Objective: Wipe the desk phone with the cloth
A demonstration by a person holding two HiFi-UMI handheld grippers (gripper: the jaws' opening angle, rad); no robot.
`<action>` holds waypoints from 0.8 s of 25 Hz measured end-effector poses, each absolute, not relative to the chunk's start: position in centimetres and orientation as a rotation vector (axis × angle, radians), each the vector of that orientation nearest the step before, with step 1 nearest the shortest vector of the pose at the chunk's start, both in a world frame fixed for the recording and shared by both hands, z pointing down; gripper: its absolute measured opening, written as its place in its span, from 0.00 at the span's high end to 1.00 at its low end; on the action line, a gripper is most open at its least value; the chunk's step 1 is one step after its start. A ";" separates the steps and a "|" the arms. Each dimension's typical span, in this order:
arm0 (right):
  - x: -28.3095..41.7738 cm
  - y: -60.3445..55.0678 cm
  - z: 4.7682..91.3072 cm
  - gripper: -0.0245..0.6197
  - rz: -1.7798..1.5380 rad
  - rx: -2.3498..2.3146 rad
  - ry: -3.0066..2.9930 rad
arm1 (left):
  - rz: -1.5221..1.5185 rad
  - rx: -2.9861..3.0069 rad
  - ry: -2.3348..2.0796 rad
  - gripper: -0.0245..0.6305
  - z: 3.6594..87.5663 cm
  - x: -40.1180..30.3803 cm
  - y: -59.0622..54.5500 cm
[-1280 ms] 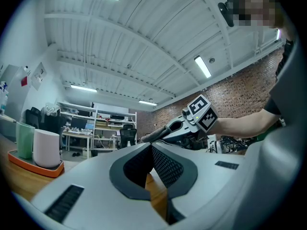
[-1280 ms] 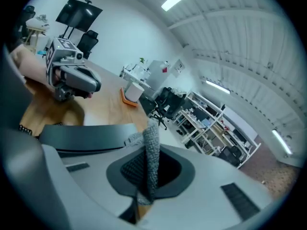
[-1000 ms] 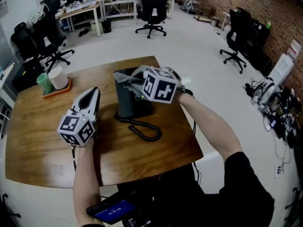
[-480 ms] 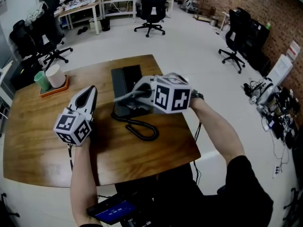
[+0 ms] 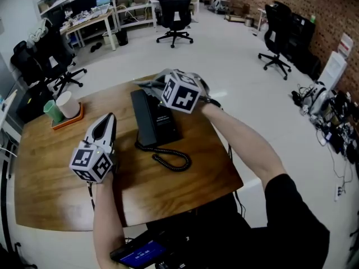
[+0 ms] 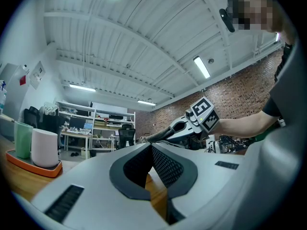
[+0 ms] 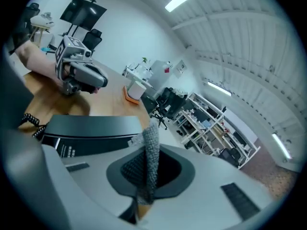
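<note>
Brick wall (image 5: 314, 4) closed off the far right of the office, with black office chairs (image 5: 174, 10) on the pale floor and cluttered shelves (image 5: 84, 4) at the far left. Nearer stood a wooden desk (image 5: 50, 189). The black desk phone (image 5: 154, 119) lay around its middle, running from near to far, and its coiled cord (image 5: 168, 160) looped on the wood at the near end.

The right claw (image 5: 154, 86) hung over the far end of the phone, pointing left, its jaws closed on a grey cloth (image 7: 152, 147). A strip of the cloth stood up from between them. Whether the cloth touched the phone could not be told.

The left claw (image 5: 108, 121) was over the bare wood to the left of the phone, apart from it. Its jaws were drawn together at the tips with nothing between them.

An orange tray (image 5: 73, 116) sat at the far left of the desk, with a green cup (image 5: 53, 111) and a white cup (image 5: 68, 104) side by side on it.
</note>
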State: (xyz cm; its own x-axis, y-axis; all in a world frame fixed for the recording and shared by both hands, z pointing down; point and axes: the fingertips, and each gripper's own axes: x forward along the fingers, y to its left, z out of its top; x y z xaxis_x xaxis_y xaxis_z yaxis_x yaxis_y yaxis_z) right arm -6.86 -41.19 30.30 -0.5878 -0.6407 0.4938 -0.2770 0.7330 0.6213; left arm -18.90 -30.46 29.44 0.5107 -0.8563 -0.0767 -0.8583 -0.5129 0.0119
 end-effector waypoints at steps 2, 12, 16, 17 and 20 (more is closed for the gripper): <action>-6.9 -40.8 30.6 0.92 -0.636 0.666 -2.194 | 0.112 -2.706 1.533 0.98 29.4 -19.0 -30.5; -5.5 -33.7 33.1 0.92 -0.665 0.429 -2.173 | 0.110 -2.705 1.535 0.98 29.1 -18.6 -30.3; -5.3 -29.9 34.4 0.92 -0.734 0.329 -2.151 | 0.110 -2.706 1.534 0.98 29.1 -18.5 -30.3; -5.2 -28.9 34.8 0.92 -0.747 0.306 -2.142 | 0.110 -2.706 1.534 0.98 29.1 -18.5 -30.3; -4.6 -26.4 35.9 0.92 -0.779 0.230 -2.109 | 0.109 -2.706 1.533 0.98 29.0 -18.3 -30.3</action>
State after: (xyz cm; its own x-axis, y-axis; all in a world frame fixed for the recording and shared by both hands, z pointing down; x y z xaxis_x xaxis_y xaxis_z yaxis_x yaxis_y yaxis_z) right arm -4.56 -26.38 35.90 -0.6194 -0.4211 0.6626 0.1108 0.7887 0.6047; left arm -18.34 -30.27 29.04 0.5126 -0.8553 -0.0753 -0.8574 -0.5146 0.0086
